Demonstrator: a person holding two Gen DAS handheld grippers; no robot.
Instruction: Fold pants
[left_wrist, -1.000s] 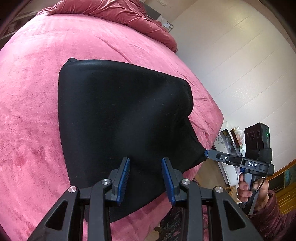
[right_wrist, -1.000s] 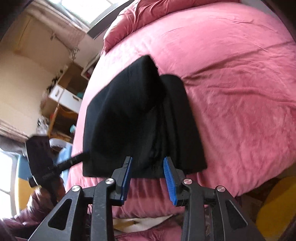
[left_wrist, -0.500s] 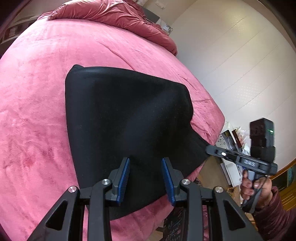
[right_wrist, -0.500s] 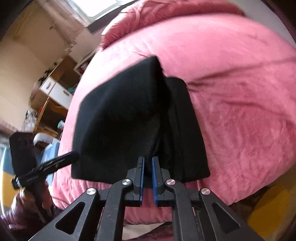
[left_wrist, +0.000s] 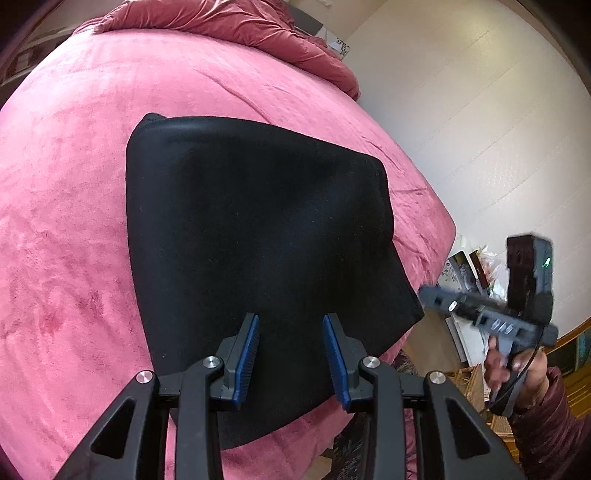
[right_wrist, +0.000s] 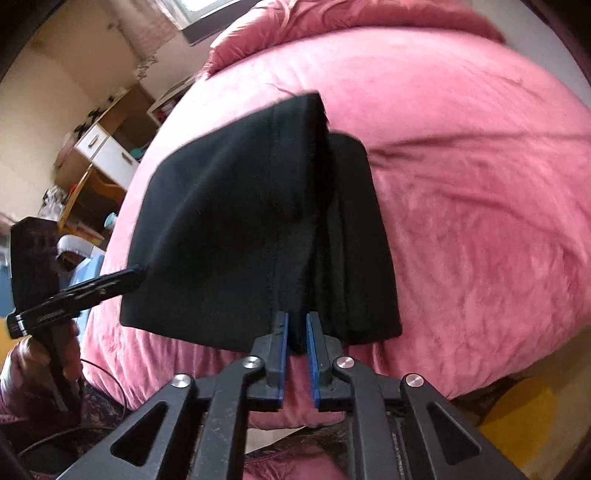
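Note:
The black pants (left_wrist: 251, 236) lie folded on the pink bed (left_wrist: 66, 192). My left gripper (left_wrist: 291, 325) is open, its jaws wide apart just over the near edge of the pants. In the right wrist view the pants (right_wrist: 236, 221) are partly lifted, with a folded layer lying flat to the right. My right gripper (right_wrist: 296, 320) is shut on the near hem of the pants. The right gripper also shows in the left wrist view (left_wrist: 424, 295), at the pants' right corner. The left gripper also shows in the right wrist view (right_wrist: 136, 273), touching the pants' left edge.
A crumpled pink duvet (left_wrist: 258, 29) lies at the far end of the bed. A white wall (left_wrist: 480, 129) and clutter on the floor (left_wrist: 465, 266) are to the right. A wooden shelf unit with drawers (right_wrist: 99, 147) stands left of the bed.
My right gripper closed on the near hem of the pants and lifted it slightly. My left gripper stayed open and shifted a little over the pants.

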